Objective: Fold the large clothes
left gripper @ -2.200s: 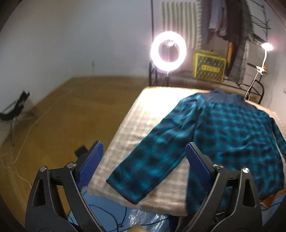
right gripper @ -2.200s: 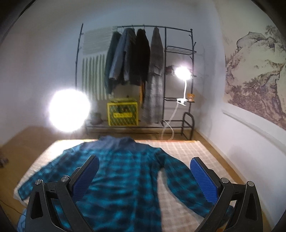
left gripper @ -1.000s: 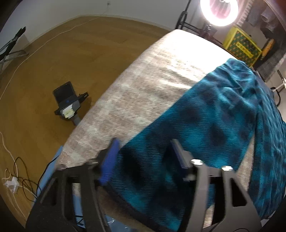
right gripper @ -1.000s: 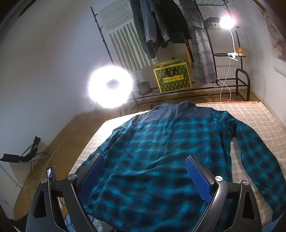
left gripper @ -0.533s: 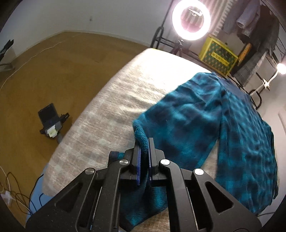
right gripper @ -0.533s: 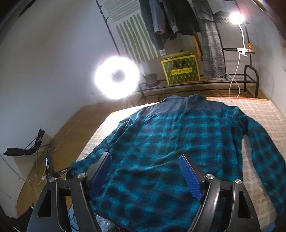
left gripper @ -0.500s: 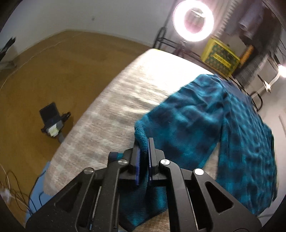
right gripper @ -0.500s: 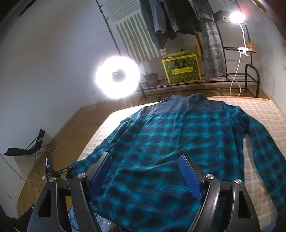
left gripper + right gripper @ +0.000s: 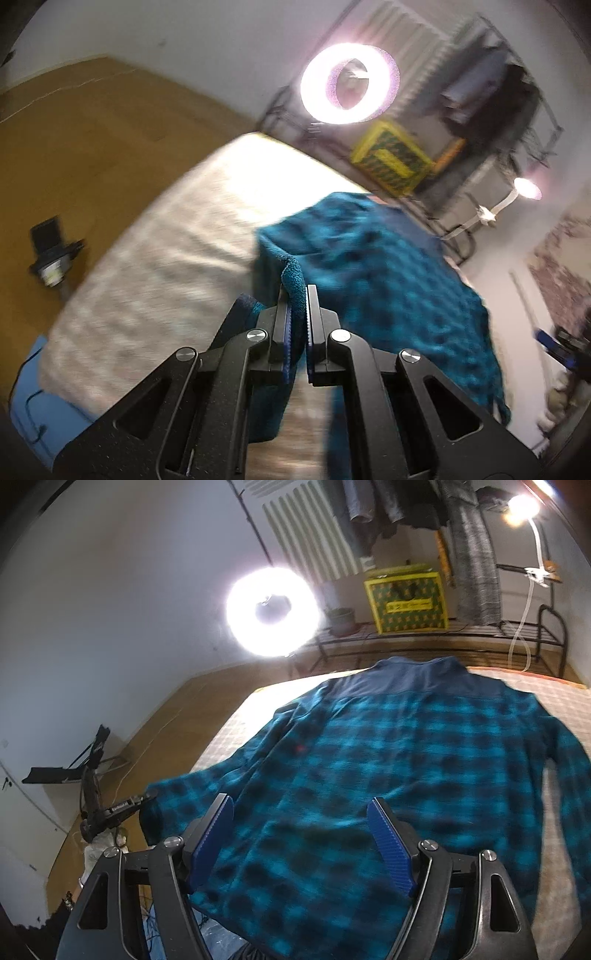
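A teal and black plaid shirt [image 9: 406, 768] with a navy yoke lies back up on a beige checked bed [image 9: 155, 266]. My left gripper [image 9: 297, 295] is shut on the cuff of the shirt's left sleeve [image 9: 295, 271] and holds it lifted above the bed; it also shows at the left in the right wrist view [image 9: 122, 806]. The rest of the shirt [image 9: 388, 273] stretches away to the right. My right gripper [image 9: 301, 830] is open and empty, hovering above the shirt's lower back near the hem.
A lit ring light [image 9: 271, 611] stands past the bed's far left corner. A yellow crate [image 9: 406, 602] and a clothes rack with hanging garments [image 9: 461, 535] line the back wall. A phone on a stand [image 9: 51, 251] sits on the wooden floor at the left.
My left gripper closed on the sleeve cuff and has lifted it up and inward toward the shirt body. My right gripper has lowered closer to the shirt's hem.
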### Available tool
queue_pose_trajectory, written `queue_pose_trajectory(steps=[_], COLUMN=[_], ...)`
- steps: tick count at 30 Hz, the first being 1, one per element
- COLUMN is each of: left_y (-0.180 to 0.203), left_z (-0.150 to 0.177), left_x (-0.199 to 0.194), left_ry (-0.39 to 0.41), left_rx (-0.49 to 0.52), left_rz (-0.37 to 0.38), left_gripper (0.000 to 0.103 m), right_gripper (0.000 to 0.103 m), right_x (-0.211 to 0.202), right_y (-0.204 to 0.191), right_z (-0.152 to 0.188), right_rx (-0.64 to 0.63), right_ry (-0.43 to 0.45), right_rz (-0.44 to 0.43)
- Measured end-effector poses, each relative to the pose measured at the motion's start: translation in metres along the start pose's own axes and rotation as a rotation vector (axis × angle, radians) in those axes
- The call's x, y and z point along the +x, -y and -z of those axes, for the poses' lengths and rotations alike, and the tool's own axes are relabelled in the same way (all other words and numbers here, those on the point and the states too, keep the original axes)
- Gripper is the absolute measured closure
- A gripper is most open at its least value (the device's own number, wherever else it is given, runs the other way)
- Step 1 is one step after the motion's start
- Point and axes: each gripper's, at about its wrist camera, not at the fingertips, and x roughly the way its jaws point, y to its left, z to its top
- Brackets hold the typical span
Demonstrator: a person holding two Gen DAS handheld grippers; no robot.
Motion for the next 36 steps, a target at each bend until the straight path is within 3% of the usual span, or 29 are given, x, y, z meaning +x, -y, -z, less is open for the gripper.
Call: queue_pose_trajectory(steps=[5,9,11,17,26,30,31,32,34,36], left_y=[0.086,0.152,0.167,0.166,0.156,0.161,0.162,0.163,0.162,0.162], left_z=[0.008,0.043,0.061,0.092,0.097,0.102,0.103,0.105,0.108,0.112], left_x=[-0.004,0.004,0.011,0.022,0.001,-0.001,-0.002,-0.001,0.002,0.002], left_ry=[-0.016,-0.108,-0.159,-0.269,-0.260,-0.261,-0.262,-0.264,-0.271,-0.277], left_rx=[0.156,0.354,0.413,0.415,0.399,0.411,0.418,0.428,0.443,0.462], left_rz=[0.147,0.219,0.234,0.220,0.175,0.164,0.160,0.154,0.147,0.142], left_gripper=[0.099,0.099,0.099,0.100,0.100,0.100,0.100,0.100,0.100,0.100], right_gripper=[0.045,0.048,0.048,0.048,0.048,0.048,0.052,0.071,0.094,0.101], right_x=[0.040,0.077,0.094,0.159,0.290,0.326,0.331,0.336,0.342,0.334], right_y=[0.011,0.025,0.029,0.033,0.020,0.004,-0.001,-0.006,-0.012,-0.011], right_z=[-0.014,-0.029,-0.038,-0.070,-0.102,-0.102,-0.101,-0.101,-0.100,-0.103], right_rx=[0.032,0.070,0.074,0.069,0.141,0.141,0.125,0.107,0.092,0.089], right_ry=[-0.072,-0.121,-0.142,-0.212,-0.334,-0.374,-0.383,-0.390,-0.410,-0.400], right_rz=[-0.077,-0.135,-0.149,-0.217,-0.282,-0.287,-0.278,-0.264,-0.240,-0.226])
